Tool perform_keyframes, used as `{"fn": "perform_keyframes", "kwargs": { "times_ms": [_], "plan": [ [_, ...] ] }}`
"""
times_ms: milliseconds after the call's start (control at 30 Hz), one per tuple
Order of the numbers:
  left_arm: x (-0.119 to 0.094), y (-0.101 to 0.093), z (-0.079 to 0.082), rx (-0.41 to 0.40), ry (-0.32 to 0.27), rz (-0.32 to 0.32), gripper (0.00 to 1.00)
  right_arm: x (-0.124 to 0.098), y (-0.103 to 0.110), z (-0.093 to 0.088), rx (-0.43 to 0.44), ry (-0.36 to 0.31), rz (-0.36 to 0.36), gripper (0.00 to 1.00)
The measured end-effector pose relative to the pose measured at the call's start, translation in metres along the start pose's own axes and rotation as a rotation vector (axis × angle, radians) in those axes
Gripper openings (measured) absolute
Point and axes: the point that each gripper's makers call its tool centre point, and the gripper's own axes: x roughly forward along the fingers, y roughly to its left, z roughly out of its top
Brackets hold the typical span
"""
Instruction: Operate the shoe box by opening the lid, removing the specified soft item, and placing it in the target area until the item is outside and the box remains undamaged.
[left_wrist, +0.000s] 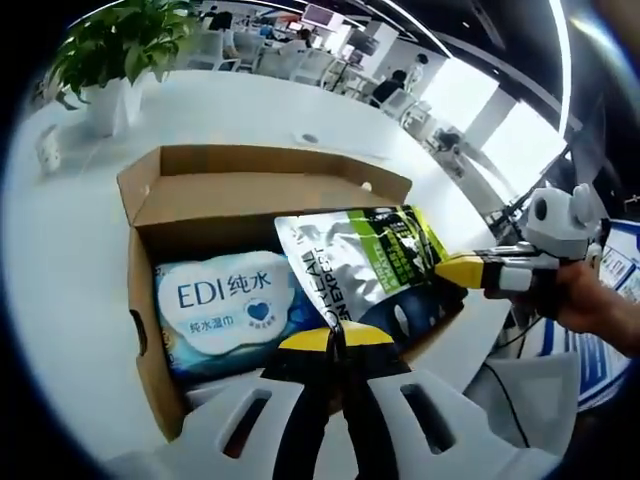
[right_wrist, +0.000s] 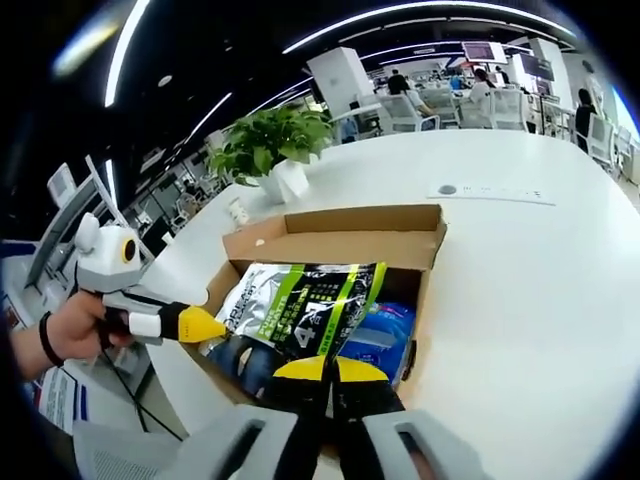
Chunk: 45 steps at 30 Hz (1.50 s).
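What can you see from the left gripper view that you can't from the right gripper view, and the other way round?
Left gripper view: the blue wipes pack's label is readable, and the right gripper enters from the side. Right gripper view: the wipes pack is mostly covered, and the left gripper enters. Both share the open cardboard box, the silver-green pouch pinched by both grippers, a potted plant and the white table.

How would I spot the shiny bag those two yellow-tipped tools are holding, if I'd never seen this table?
Find the open cardboard box on the big white table, near the potted plant. Lifted above its opening is a silvery pouch with a green and black printed panel, pinched by the left gripper and the right gripper. The wet wipes pack beside it is blue and white.
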Motion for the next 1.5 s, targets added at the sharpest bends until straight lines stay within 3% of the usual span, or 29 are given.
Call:
{"fn": "perform_keyframes", "kwargs": {
  "times_ms": [833,1500],
  "plan": [
    [0.037,-0.080,0.017,0.162,0.052,-0.099,0.01,-0.064,-0.061,-0.011,0.076,-0.063,-0.096,0.00],
    [0.077,-0.148,0.025,0.259,0.084,-0.159,0.01,-0.108,-0.124,-0.017,0.129,-0.088,-0.179,0.00]
  ]
}}
